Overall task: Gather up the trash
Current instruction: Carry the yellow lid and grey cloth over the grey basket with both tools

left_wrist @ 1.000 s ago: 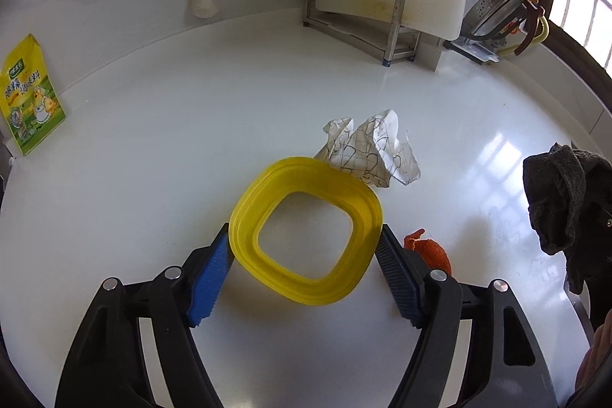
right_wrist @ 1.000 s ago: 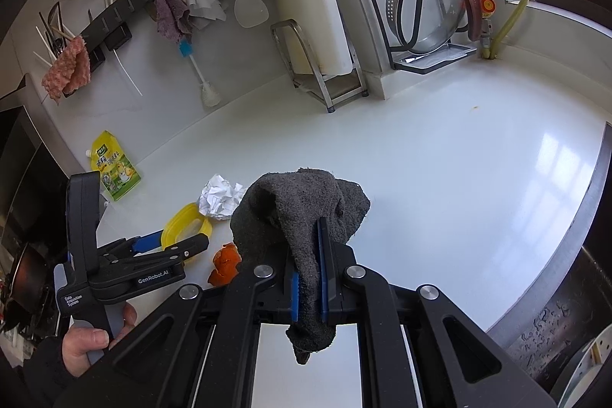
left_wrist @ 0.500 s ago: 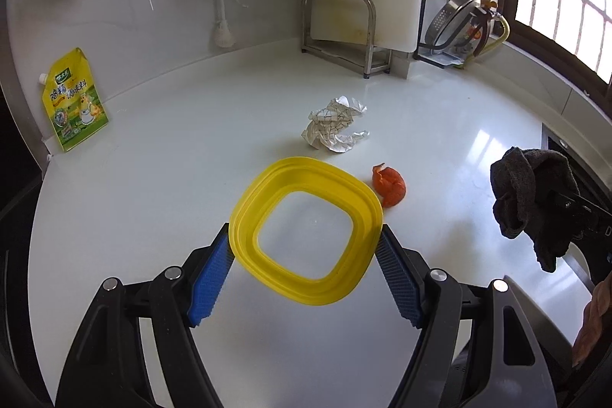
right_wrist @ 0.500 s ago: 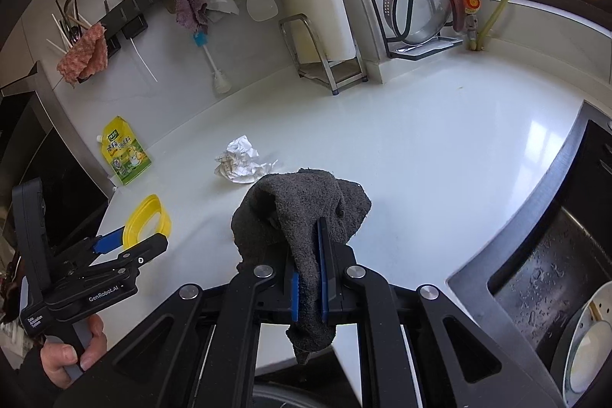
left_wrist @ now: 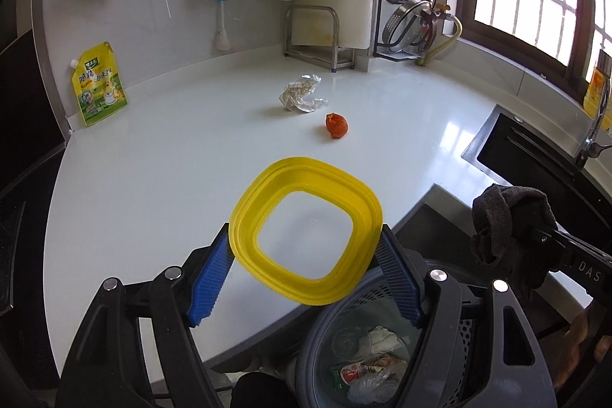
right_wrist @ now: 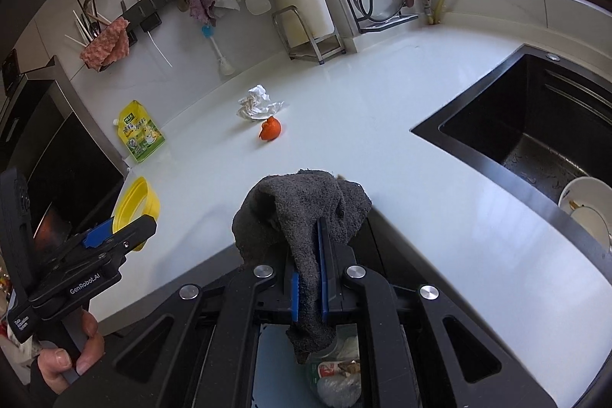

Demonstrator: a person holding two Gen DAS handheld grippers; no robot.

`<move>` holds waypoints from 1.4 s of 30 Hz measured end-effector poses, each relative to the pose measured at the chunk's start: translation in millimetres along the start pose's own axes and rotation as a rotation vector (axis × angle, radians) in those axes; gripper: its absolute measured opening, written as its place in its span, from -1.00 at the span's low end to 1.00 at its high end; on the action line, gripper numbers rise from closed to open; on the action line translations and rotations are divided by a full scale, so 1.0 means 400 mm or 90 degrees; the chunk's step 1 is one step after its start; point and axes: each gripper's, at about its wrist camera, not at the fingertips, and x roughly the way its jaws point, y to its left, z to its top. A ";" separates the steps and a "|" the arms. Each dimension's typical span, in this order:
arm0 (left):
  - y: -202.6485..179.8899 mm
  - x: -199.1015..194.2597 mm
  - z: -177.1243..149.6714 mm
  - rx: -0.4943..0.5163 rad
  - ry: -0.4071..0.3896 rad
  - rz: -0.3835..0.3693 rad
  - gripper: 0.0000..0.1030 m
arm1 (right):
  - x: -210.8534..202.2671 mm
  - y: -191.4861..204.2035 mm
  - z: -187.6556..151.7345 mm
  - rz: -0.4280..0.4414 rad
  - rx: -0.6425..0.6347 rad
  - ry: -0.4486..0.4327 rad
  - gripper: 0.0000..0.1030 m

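Our left gripper (left_wrist: 306, 262) clamps a squarish yellow plastic ring (left_wrist: 306, 230), tilted, opening facing us; our right gripper (right_wrist: 308, 283) pinches a limp grey terry rag (right_wrist: 302, 213).

Both wrist views angled down, near – share counter (left_wrist: 160, 155) corner.
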 end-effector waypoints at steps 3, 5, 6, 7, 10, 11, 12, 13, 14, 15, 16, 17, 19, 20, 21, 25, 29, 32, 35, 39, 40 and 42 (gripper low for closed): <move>-0.014 -0.021 -0.038 0.002 0.004 -0.001 0.39 | -0.028 0.005 -0.053 -0.007 -0.004 0.006 -0.85; -0.021 -0.031 -0.058 0.001 0.006 -0.001 0.39 | -0.043 0.002 -0.086 -0.009 -0.003 0.013 -0.85; -0.025 -0.036 -0.067 0.001 0.005 0.000 0.39 | -0.047 0.000 -0.101 -0.009 -0.001 0.017 -0.85; -0.029 -0.042 -0.078 0.001 0.007 0.000 0.39 | -0.050 -0.001 -0.114 -0.011 0.001 0.021 -0.85; -0.045 -0.051 -0.105 0.002 0.012 -0.004 0.39 | -0.059 -0.005 -0.152 -0.024 -0.007 0.030 -0.85; -0.053 -0.054 -0.114 0.003 0.015 -0.008 0.39 | -0.062 -0.005 -0.161 -0.029 -0.011 0.031 -0.85; -0.060 -0.056 -0.124 0.005 0.017 -0.012 0.39 | -0.065 -0.005 -0.170 -0.032 -0.014 0.032 -0.85; -0.068 -0.056 -0.134 0.010 0.020 -0.013 0.39 | -0.067 -0.006 -0.179 -0.033 -0.016 0.035 -0.85; -0.076 -0.054 -0.143 0.015 0.025 -0.014 0.39 | -0.069 -0.009 -0.188 -0.033 -0.016 0.037 -0.85; -0.081 -0.051 -0.152 0.017 0.031 -0.017 0.39 | -0.069 -0.012 -0.196 -0.035 -0.017 0.039 -0.85; -0.084 -0.046 -0.160 0.017 0.039 -0.022 0.39 | -0.069 -0.016 -0.204 -0.039 -0.018 0.041 -0.85; -0.087 -0.042 -0.168 0.016 0.045 -0.025 0.39 | -0.068 -0.020 -0.212 -0.044 -0.017 0.044 -0.85; -0.095 -0.038 -0.180 0.020 0.049 -0.027 0.39 | -0.066 -0.028 -0.229 -0.044 -0.012 0.052 -0.85; -0.099 -0.035 -0.185 0.022 0.052 -0.028 0.39 | -0.064 -0.032 -0.237 -0.046 -0.011 0.055 -0.85; -0.102 -0.032 -0.189 0.025 0.055 -0.030 0.39 | -0.062 -0.036 -0.244 -0.047 -0.010 0.058 -0.85; -0.112 -0.014 -0.209 0.039 0.072 -0.033 0.39 | -0.054 -0.050 -0.267 -0.050 -0.004 0.068 -0.85; -0.110 0.005 -0.228 0.037 0.090 -0.038 0.39 | -0.039 -0.061 -0.282 -0.051 -0.003 0.083 -0.85; -0.116 0.023 -0.245 0.040 0.107 -0.040 0.39 | -0.028 -0.063 -0.287 -0.052 -0.004 0.092 -0.85; -0.120 0.037 -0.262 0.047 0.122 -0.043 0.39 | -0.022 -0.061 -0.288 -0.056 -0.009 0.093 -0.85; -0.118 0.050 -0.276 0.050 0.135 -0.044 0.39 | -0.012 -0.059 -0.296 -0.061 -0.015 0.100 -0.85; -0.117 0.052 -0.279 0.049 0.137 -0.044 0.39 | -0.009 -0.057 -0.298 -0.064 -0.018 0.102 -0.85; -0.113 0.057 -0.282 0.047 0.142 -0.044 0.39 | -0.002 -0.056 -0.299 -0.066 -0.022 0.106 -0.85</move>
